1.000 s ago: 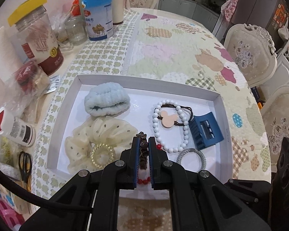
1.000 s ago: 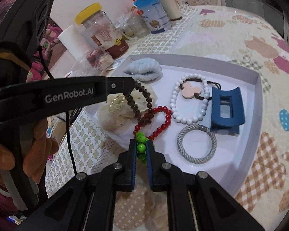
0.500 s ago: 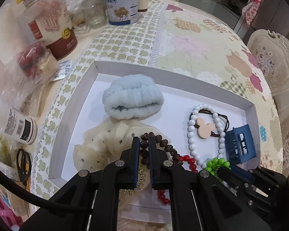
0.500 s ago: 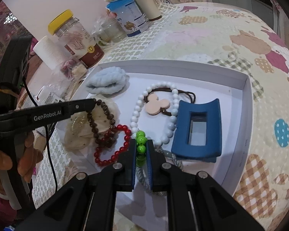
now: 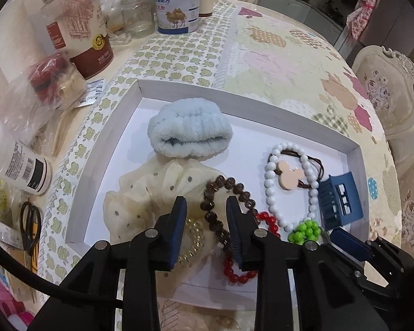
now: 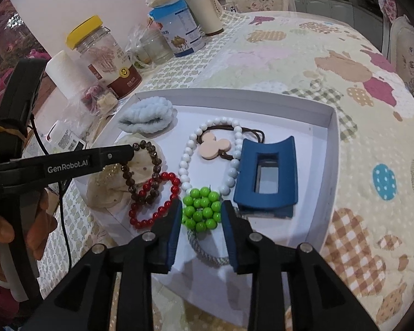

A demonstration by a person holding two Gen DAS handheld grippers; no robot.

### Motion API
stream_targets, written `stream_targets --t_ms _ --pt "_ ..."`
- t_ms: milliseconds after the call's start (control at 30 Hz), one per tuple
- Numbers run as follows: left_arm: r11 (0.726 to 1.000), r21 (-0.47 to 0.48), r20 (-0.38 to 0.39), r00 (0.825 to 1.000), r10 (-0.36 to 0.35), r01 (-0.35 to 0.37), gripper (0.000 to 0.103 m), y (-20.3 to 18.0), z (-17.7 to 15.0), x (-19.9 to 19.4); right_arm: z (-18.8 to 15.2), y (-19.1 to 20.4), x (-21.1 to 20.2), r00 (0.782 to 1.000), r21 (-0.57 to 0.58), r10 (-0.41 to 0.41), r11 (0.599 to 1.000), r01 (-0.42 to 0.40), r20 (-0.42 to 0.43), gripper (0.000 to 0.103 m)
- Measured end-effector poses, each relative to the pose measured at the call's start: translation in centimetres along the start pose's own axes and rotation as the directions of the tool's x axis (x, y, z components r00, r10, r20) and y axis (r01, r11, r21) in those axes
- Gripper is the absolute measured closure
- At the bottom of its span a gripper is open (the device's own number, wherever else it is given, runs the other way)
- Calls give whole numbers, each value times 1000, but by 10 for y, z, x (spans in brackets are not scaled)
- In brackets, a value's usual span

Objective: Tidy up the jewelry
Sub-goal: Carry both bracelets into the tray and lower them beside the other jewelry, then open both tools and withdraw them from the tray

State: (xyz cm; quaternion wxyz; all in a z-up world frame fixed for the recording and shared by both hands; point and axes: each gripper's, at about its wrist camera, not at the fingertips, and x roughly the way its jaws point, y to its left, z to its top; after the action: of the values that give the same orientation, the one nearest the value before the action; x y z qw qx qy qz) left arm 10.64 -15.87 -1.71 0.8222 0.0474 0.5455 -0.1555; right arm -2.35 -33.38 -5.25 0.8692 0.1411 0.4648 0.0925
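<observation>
Releasing: left gripper (image 5: pixel 204 207) opening over brown bead bracelet (image 5: pixel 223 209), right gripper (image 6: pixel 201 212) opening around green bead cluster (image 6: pixel 202 211) in white tray (image 6: pixel 331 149); next, probably lifting clear.

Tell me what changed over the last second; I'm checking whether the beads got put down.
Both bracelets came down into the tray. The left hand-held gripper is opening around the brown beads, now on the scrunchie; the right hand-held gripper is opening around the green beads, now bunched. The white beads, blue clip and red beads stayed.
</observation>
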Motion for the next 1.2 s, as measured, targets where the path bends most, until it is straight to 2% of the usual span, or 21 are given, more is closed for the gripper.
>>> stream_targets --t_ms 167,333,567,733,1200 --pt "1000 23 16 1000 15 -15 84 -4 -7 -10 -4 5 -11 999 10 -32 999 32 22 68" --pt "999 26 29 999 26 -27 84 -3 -16 -21 -4 11 -22 997 4 -71 997 71 43 59" --pt "998 41 55 998 38 -40 84 -3 -29 -38 -3 23 -36 991 9 -115 993 114 70 55" --pt "998 36 83 996 41 -44 84 -1 -37 -53 -4 31 -43 987 16 -141 990 140 80 46" --pt "996 48 155 985 70 -78 84 4 -61 -88 -14 54 -70 972 41 -191 981 187 138 42"
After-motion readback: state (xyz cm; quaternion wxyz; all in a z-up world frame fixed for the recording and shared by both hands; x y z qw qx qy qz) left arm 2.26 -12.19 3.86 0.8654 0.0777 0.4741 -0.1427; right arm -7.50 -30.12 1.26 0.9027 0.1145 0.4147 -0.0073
